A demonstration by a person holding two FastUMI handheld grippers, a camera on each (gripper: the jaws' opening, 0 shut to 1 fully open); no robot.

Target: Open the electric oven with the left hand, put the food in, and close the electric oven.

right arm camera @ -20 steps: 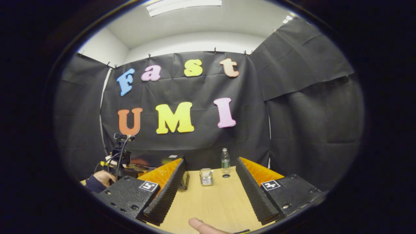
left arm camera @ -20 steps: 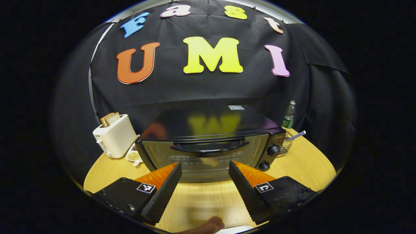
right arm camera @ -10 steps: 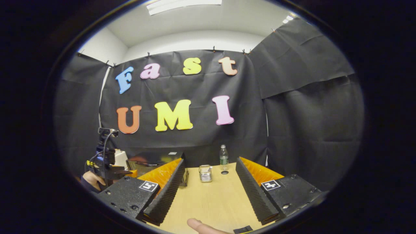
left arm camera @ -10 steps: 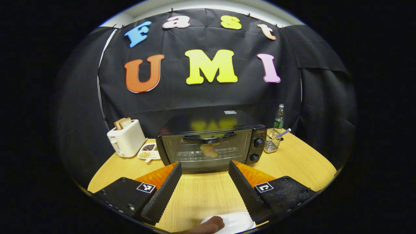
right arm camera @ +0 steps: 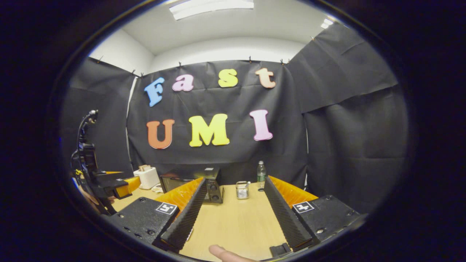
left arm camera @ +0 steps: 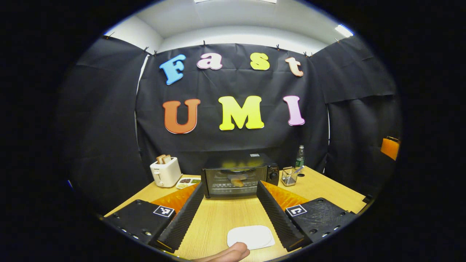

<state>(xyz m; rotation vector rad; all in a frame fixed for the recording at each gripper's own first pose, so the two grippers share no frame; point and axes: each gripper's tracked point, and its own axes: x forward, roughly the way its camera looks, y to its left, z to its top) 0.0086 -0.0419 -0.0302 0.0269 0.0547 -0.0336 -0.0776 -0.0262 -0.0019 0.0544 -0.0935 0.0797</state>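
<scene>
The electric oven [left arm camera: 238, 179] stands at the far side of the worktop [left arm camera: 225, 218], at 12 o'clock from the left gripper [left arm camera: 227, 213], with its glass door shut; behind the glass a piece of food [left arm camera: 236, 181] lies on the rack. At 10 o'clock from the oven is a white toaster [left arm camera: 165, 173] with bread slices sticking up, and between the two sits a small dish [left arm camera: 187, 182] of sorted grains. At 3 o'clock from the oven stands a wire holder [left arm camera: 289, 176], and just behind that a clear bottle [left arm camera: 299, 157]. Nearer, between the left gripper's jaws, an empty white plate [left arm camera: 250, 237] lies flat on the worktop, well apart from the oven; a fingertip [left arm camera: 227, 253] shows at 6 o'clock. The left gripper's jaws are spread wide and grip nothing.

In the right gripper view the oven [right arm camera: 191, 183] sits at 11 o'clock, partly hidden by one finger, with the wire holder [right arm camera: 242, 190] and bottle [right arm camera: 260, 174] near 12. The right gripper [right arm camera: 233, 218] has its jaws spread wide over bare worktop, holding nothing. The left gripper [right arm camera: 107, 183] shows at 9 o'clock
</scene>
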